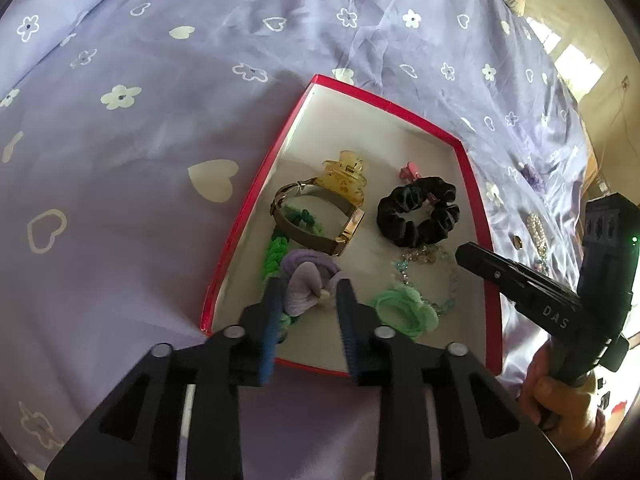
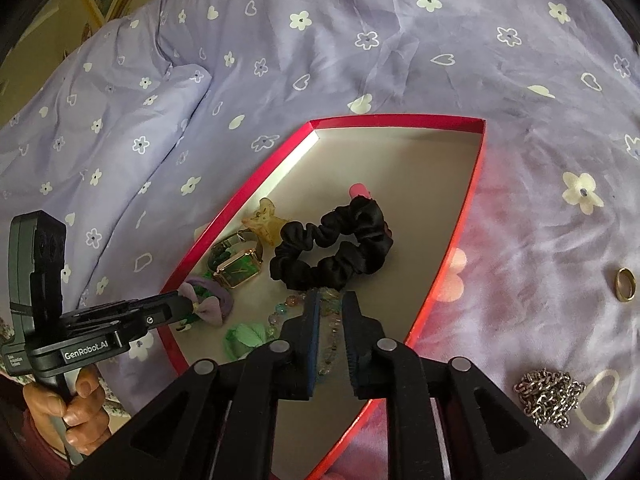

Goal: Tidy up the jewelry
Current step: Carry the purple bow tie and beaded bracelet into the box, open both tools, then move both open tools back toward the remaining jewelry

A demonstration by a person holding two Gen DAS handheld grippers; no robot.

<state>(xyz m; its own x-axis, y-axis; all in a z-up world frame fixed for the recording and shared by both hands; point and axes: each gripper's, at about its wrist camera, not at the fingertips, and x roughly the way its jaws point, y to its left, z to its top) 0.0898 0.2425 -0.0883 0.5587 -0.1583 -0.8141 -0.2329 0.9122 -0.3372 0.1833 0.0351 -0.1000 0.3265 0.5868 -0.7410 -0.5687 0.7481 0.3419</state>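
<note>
Jewelry tray point(image 1: 256, 208), frame centre, filling; left gripper point(image 1: 310, 292) slightly parted around purple bow point(image 1: 304, 288), right gripper point(image 2: 330, 304) parted over beads point(image 2: 280, 312); gold ring point(image 2: 625, 284) seems next.

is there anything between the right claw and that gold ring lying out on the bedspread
Yes. The right claw hangs inside the red box, over the bead bracelet. The gold ring lies outside on the bedspread, so the box's low right wall stands between them. Beyond that wall the cloth is bare up to the ring.
</note>
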